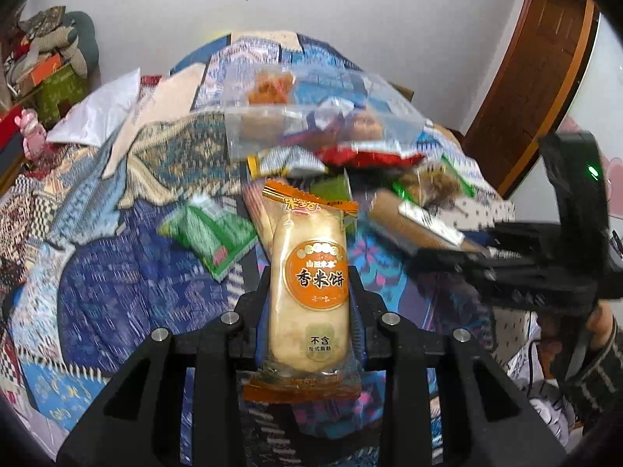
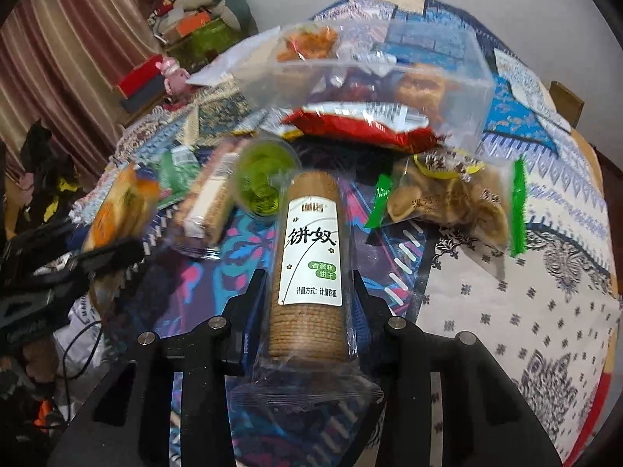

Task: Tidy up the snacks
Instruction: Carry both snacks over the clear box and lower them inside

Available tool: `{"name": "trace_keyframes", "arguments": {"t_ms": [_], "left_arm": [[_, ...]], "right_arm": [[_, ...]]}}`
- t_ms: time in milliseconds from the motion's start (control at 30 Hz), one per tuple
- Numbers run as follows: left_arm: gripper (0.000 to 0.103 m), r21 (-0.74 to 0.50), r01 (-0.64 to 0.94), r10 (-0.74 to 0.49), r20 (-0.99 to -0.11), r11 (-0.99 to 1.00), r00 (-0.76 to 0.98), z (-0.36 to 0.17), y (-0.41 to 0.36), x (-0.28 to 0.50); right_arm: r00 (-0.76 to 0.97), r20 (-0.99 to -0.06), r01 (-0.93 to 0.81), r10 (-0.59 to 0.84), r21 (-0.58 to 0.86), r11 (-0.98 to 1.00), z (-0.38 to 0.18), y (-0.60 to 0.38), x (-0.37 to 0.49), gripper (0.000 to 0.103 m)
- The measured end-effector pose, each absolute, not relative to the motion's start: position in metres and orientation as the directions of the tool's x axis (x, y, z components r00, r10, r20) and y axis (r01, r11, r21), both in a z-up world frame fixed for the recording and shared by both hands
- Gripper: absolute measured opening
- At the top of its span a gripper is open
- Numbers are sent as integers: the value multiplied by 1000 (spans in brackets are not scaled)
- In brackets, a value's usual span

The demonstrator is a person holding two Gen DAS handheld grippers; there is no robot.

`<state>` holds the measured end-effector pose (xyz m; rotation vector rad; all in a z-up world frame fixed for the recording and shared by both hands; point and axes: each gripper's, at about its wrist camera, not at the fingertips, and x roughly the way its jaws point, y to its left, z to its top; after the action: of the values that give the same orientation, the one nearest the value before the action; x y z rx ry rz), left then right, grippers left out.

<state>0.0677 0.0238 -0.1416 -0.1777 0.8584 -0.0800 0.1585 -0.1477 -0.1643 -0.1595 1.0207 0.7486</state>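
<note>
Much of the snack pile is smeared or covered

Ahead of the left gripper [image 1: 309, 272] we see the clear tub [image 1: 296, 116] only as a blur, its contents unreadable, and the red packet [image 1: 366, 157] hides the tub's near wall. The rice cracker pack [image 1: 309, 272] between the fingers covers whatever lies beneath it. Left of the right gripper [image 2: 309, 284] the wrapped sandwich biscuits [image 2: 206, 202] and the green cup [image 2: 264, 183] are smeared; the biscuit roll [image 2: 309, 257] hides the cup's right side, and its near end blurs into crumpled wrap.
</note>
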Motion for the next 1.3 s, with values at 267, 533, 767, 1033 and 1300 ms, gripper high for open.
{"name": "trace_keyframes", "arguments": {"t_ms": [267, 533, 767, 1033, 1300], "left_arm": [[33, -195, -1, -136, -689, 981, 712, -109, 30, 91], [33, -196, 7, -135, -647, 981, 750, -81, 34, 116], [33, -180, 30, -138, -624, 983, 769, -66, 32, 150], [33, -192, 47, -160, -632, 980, 759, -68, 30, 205], [33, -183, 61, -170, -668, 981, 724, -86, 27, 264]], "right_arm": [[371, -746, -641, 552, 224, 734, -124, -157, 148, 37], [443, -680, -633, 584, 224, 741, -94, -159, 158, 37], [501, -644, -610, 579, 213, 763, -81, -161, 181, 37], [553, -611, -569, 567, 220, 792, -75, -163, 218, 37], [582, -605, -533, 543, 219, 817, -79, -156, 262, 37]]}}
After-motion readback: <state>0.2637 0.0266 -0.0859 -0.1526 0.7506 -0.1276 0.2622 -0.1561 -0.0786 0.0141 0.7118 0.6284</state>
